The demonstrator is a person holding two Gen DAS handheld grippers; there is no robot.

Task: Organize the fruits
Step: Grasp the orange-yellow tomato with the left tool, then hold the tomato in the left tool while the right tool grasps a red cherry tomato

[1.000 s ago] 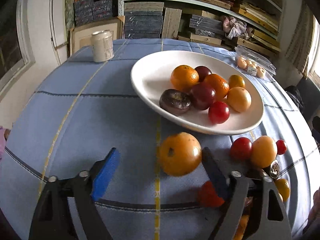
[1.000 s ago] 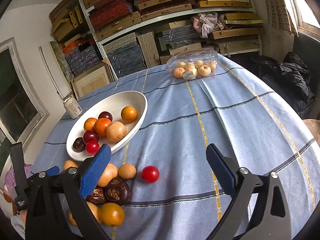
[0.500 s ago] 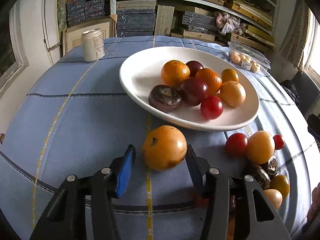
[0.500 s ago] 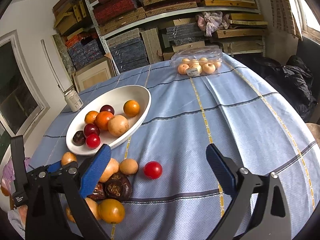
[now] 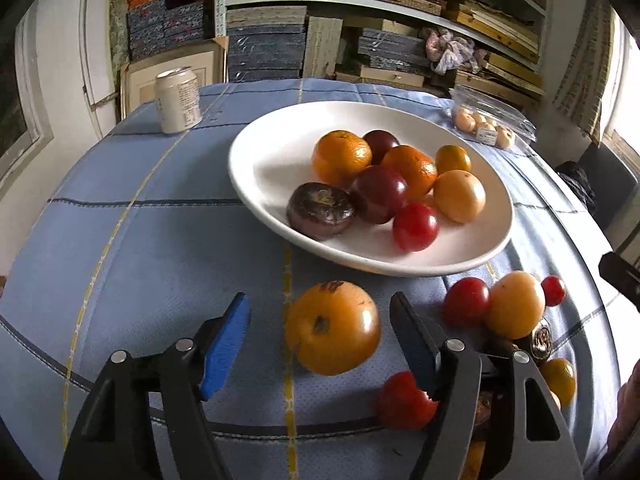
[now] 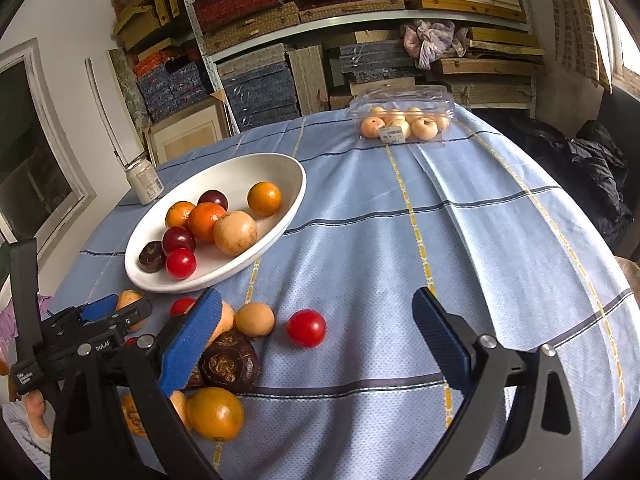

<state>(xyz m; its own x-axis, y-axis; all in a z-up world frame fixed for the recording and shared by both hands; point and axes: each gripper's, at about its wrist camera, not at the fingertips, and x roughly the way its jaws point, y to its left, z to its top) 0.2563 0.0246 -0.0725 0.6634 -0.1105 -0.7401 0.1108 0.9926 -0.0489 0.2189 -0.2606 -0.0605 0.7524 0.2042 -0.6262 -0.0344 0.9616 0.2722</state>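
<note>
Your left tongs (image 5: 320, 332) have just been opening and straddle the orange (image 5: 332, 328) on the desk (image 5: 160, 240), unclenched; clamp it, then lift to the bowl (image 5: 260, 160). Right tongs (image 6: 316, 336) gape, empty.

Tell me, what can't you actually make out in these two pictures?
- Left wrist view: red fruit partly hidden behind the left claw; its kind is unclear.
- Right wrist view: fruits at lower left covered by the right claw.
- Right wrist view: clear box's label too small to read.
</note>
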